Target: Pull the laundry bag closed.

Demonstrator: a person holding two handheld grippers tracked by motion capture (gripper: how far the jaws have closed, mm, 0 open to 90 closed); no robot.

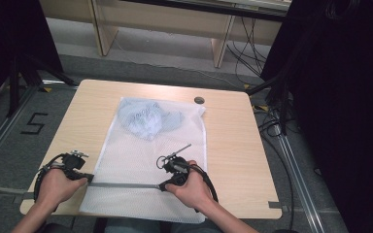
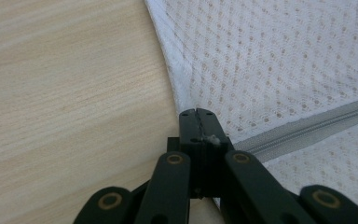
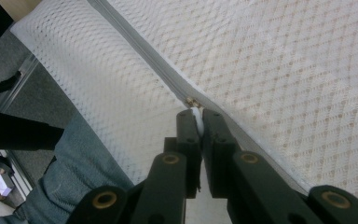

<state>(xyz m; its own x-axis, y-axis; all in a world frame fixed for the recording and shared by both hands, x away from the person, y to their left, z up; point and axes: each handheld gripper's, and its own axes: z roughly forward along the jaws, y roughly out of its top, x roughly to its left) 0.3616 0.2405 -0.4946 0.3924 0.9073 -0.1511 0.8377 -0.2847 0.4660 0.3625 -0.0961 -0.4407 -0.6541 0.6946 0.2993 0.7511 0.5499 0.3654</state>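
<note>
A white mesh laundry bag [image 1: 145,160] lies flat on the wooden table [image 1: 233,136], with a light blue garment [image 1: 148,119] inside its far end. A grey zipper [image 1: 126,185] runs across the bag near the front edge. My left gripper [image 1: 90,178] is shut on the bag's left edge at the zipper's end; its tips [image 2: 196,114] meet the hem beside the zipper [image 2: 307,128]. My right gripper [image 1: 162,186] sits mid-zipper, jaws shut [image 3: 196,114] on the white zipper pull [image 3: 196,116], just behind the metal slider [image 3: 191,101].
A small dark round disc [image 1: 199,100] lies on the table beyond the bag's far right corner. The bag's near end hangs over the front edge above the person's jeans [image 3: 74,158]. Cables [image 1: 272,121] and black stands flank the table.
</note>
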